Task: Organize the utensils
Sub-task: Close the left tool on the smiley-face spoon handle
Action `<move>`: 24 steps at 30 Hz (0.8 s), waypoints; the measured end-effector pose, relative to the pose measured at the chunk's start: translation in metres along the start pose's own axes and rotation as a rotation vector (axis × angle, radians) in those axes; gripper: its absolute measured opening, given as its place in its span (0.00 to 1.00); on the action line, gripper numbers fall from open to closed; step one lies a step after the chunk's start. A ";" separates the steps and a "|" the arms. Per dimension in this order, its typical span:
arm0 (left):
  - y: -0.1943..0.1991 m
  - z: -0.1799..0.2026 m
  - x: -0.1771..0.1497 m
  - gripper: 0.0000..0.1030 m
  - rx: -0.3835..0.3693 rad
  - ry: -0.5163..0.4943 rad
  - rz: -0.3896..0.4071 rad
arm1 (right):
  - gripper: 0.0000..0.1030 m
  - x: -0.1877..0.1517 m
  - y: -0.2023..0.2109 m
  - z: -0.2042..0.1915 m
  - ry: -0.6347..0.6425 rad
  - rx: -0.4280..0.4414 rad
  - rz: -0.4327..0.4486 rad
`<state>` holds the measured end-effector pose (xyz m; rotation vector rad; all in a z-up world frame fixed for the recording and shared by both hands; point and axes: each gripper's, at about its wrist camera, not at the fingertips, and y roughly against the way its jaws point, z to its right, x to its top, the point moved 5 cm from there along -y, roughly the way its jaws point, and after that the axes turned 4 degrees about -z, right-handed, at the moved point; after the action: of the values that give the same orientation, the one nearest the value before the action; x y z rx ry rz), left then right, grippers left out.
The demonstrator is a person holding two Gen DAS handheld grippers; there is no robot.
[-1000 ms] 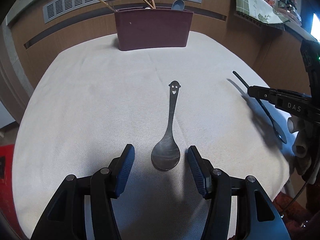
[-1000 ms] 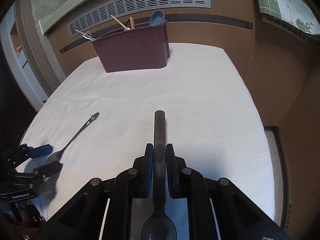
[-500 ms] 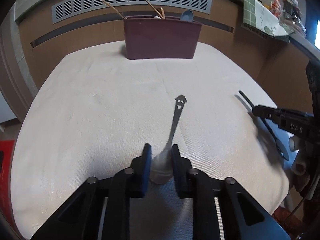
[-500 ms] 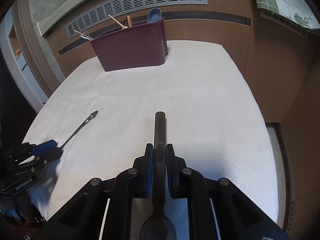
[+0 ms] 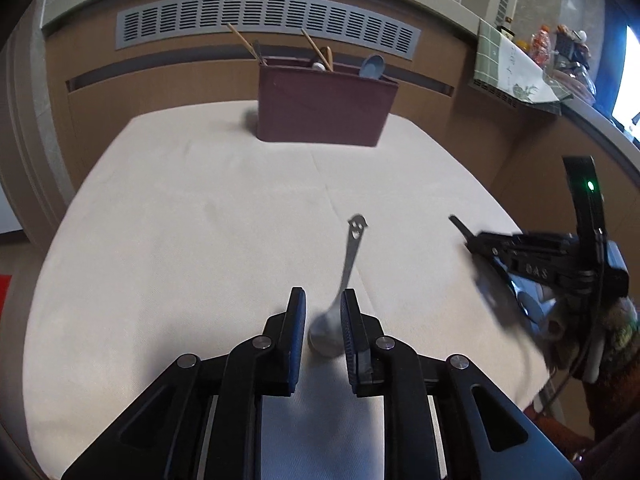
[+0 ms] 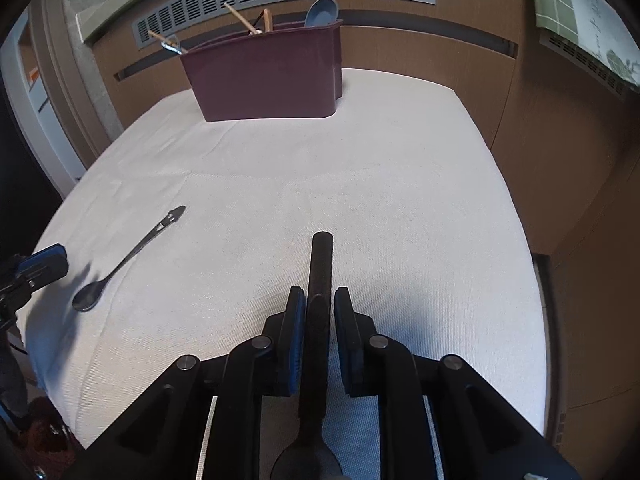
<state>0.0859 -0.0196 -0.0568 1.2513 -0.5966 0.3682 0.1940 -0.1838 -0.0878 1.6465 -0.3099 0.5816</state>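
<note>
Left wrist view shows the left gripper (image 5: 323, 320), its jaws just eased apart, straddling but not pinching the bowl of the smiley-handled steel spoon (image 5: 352, 248) lying on the white tablecloth (image 5: 180, 220), while the right gripper (image 6: 316, 312), its jaws likewise just loosened, brackets the handle of the black plastic spoon (image 6: 320, 264), both spoons presumably bound for the maroon plastic utensil caddy (image 5: 324, 112).

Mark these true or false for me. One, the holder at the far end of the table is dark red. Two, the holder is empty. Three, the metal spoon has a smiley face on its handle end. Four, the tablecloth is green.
1. The holder is dark red. True.
2. The holder is empty. False: chopsticks and a blue spoon stick out of it.
3. The metal spoon has a smiley face on its handle end. True.
4. The tablecloth is green. False: it is off-white.
</note>
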 end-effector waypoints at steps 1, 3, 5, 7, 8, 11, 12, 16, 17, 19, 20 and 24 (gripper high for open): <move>-0.001 0.000 -0.003 0.22 0.000 -0.003 -0.007 | 0.17 0.002 -0.002 -0.001 0.013 -0.007 -0.003; -0.004 0.002 -0.008 0.23 0.007 -0.015 -0.025 | 0.17 0.006 -0.005 -0.004 0.031 -0.017 -0.009; -0.006 0.004 -0.013 0.24 0.011 -0.026 -0.043 | 0.15 0.008 -0.007 -0.004 0.044 -0.026 -0.007; -0.008 0.006 -0.015 0.29 0.008 -0.033 -0.057 | 0.11 0.010 -0.006 -0.006 0.054 -0.039 0.000; -0.011 0.007 -0.016 0.32 0.011 -0.038 -0.065 | 0.11 0.011 -0.004 -0.006 0.051 -0.030 0.009; -0.020 0.011 -0.018 0.35 0.019 -0.048 -0.092 | 0.11 0.013 0.009 -0.004 0.019 0.014 0.049; -0.023 0.011 -0.017 0.36 0.026 -0.051 -0.099 | 0.11 0.013 0.012 -0.003 0.014 0.017 0.058; -0.030 0.015 -0.010 0.36 0.065 -0.064 -0.091 | 0.11 0.016 0.023 -0.002 0.006 0.023 0.087; -0.031 0.016 -0.009 0.36 0.072 -0.063 -0.089 | 0.11 0.016 0.024 -0.003 0.007 0.020 0.091; -0.033 0.017 -0.008 0.36 0.091 -0.072 -0.084 | 0.11 0.016 0.025 -0.004 0.008 0.020 0.093; -0.034 0.018 -0.008 0.36 0.100 -0.079 -0.081 | 0.11 0.016 0.025 -0.004 0.007 0.021 0.094; -0.034 0.016 -0.008 0.35 0.096 -0.074 -0.071 | 0.11 0.015 0.023 -0.003 -0.004 0.028 0.093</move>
<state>0.0953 -0.0438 -0.0844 1.3795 -0.6014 0.2958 0.1936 -0.1825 -0.0601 1.6670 -0.3845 0.6546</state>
